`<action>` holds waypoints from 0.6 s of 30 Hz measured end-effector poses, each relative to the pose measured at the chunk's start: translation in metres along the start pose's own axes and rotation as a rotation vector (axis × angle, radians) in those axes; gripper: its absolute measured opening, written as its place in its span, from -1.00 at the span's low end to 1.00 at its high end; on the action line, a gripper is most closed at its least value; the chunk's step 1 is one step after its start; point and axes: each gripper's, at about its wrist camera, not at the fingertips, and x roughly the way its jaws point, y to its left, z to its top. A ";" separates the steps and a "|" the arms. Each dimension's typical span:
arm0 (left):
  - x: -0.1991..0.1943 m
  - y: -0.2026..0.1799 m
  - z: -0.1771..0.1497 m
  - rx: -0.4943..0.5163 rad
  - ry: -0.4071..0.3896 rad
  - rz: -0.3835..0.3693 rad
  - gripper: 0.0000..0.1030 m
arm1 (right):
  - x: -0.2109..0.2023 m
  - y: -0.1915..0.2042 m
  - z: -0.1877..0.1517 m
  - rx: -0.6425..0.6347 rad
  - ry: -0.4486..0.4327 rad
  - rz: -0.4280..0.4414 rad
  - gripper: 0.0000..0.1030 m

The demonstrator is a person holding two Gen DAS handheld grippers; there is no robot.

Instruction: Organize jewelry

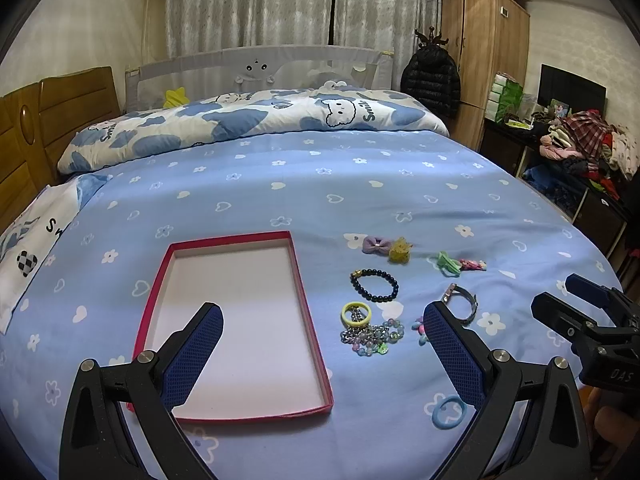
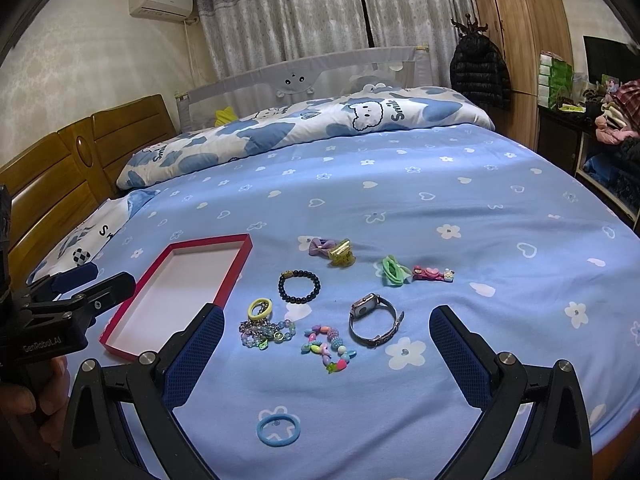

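Note:
A red-rimmed shallow box [image 1: 310, 320] [image 2: 236, 272] with a white floor lies empty on the blue bedsheet. Right of it lie a black bead bracelet [image 1: 375, 286] [image 2: 299, 286], a yellow ring on a chain bracelet [image 1: 356, 315] [image 2: 260, 309], a colourful bead bracelet [image 2: 329, 346], a watch [image 2: 374, 320] [image 1: 464, 304], a blue hair tie [image 2: 277, 429] [image 1: 449, 412], a purple bow [image 2: 321, 246] and clips [image 2: 432, 273]. My left gripper [image 1: 323, 322] is open above the box's right side. My right gripper [image 2: 327, 324] is open above the jewelry.
A rolled cloud-print duvet [image 1: 256, 120] lies across the far side of the bed. A wooden headboard [image 2: 60, 168] is at left. A wardrobe [image 1: 488, 48] and a cluttered stand with clothes [image 1: 580, 140] are at right.

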 end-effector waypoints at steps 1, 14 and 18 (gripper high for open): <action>0.000 0.000 0.000 -0.001 0.001 0.000 0.96 | 0.001 0.001 -0.001 -0.001 0.001 0.000 1.00; 0.002 -0.001 -0.001 -0.002 0.004 0.001 0.96 | 0.002 0.002 -0.002 0.001 0.003 0.001 1.00; 0.004 -0.001 -0.001 -0.004 0.008 0.001 0.96 | 0.002 0.001 -0.001 0.002 0.003 0.002 1.00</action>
